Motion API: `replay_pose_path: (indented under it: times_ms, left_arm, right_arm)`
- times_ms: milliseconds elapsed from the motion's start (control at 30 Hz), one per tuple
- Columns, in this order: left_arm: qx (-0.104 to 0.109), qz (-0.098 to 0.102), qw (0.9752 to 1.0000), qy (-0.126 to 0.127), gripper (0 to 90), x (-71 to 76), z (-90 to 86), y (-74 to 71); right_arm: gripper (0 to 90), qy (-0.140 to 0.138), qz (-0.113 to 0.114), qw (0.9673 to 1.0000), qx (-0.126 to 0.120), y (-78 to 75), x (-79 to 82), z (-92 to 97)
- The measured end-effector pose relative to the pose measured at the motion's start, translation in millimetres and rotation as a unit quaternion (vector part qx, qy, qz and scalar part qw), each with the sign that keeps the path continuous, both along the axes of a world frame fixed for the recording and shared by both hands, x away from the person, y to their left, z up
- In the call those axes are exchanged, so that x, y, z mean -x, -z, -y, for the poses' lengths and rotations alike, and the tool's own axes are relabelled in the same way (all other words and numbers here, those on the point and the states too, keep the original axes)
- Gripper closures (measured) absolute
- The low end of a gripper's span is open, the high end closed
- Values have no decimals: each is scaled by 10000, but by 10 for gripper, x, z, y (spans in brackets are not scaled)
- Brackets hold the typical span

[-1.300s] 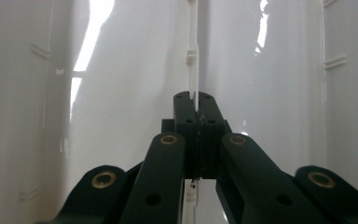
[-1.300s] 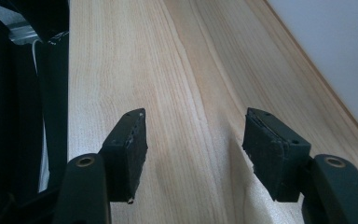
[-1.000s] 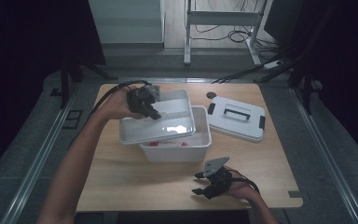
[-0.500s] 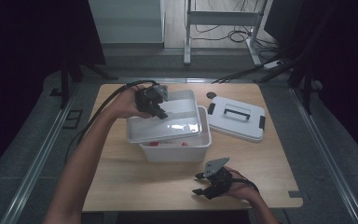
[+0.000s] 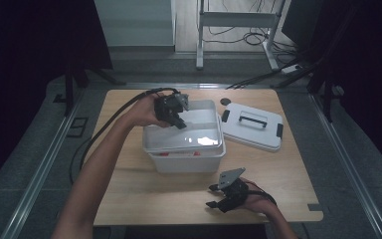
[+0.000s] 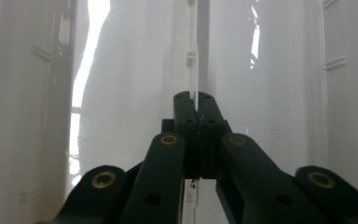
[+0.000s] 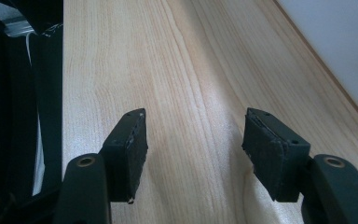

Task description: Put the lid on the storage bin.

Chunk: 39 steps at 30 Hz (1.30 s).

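A: Since a second ago our left gripper [image 5: 179, 121] has carried the white tray [image 5: 181, 134] rightward; it now sits almost squarely over the bin [image 5: 189, 159]. Seating it looks like the next step.

B: Fingers [image 6: 186, 112] clenched on the tray's thin rim. Right gripper [image 5: 218, 199] rests on the tabletop [image 5: 129, 189], fingers released, empty. Lid [image 5: 252, 126] lies beside the bin. No labels readable.

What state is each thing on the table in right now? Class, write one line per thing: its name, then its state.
White box: open, lid off.
Inner tray: tilted, partly out of the box, held by its centre divider.
Lid: flat on the table beside the box, handle up.
Left hand-held gripper: shut on the tray's divider.
Right hand-held gripper: open, empty, low over the table.
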<state>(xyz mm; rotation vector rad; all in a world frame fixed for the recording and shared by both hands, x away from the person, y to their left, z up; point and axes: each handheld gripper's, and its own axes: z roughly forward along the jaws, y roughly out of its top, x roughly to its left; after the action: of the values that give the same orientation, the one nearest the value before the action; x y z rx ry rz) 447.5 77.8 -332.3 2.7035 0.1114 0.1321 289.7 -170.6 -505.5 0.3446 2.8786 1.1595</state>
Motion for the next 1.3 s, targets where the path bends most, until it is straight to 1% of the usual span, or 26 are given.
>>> replay_pose_path:
  times_ms: [433,533,600,667,733,867,1033,1100,1300]
  left_arm:
    - [-28,-99,9999,101,897,-60,139,134]
    - [-74,-123,9998,106,897,-68,169,170]
    - [-160,-122,9997,140,897,-79,190,202]
    - [-192,-112,9996,159,897,-85,208,226]
    - [-160,-116,9997,153,896,-88,221,243]
    - [-186,-161,9995,173,895,-93,244,280]
    - [-35,-240,9996,128,893,-113,214,301]
    - [-13,-255,9996,119,890,-117,207,305]
    - [-23,-268,9996,104,870,-110,184,320]
  right_arm:
    - [394,17,-2,10000,14,14,-10,4]
    - [393,31,-29,10000,21,16,-7,6]
    - [393,27,-21,10000,19,17,-8,8]
    - [393,20,-27,10000,16,17,-10,12]
    - [393,33,-44,10000,29,19,-9,15]
    - [393,38,-34,10000,39,22,-10,20]
    - [393,40,-9,10000,36,23,-14,28]
    - [393,50,-16,10000,31,24,-13,28]
    - [393,41,-7,10000,37,23,-14,28]
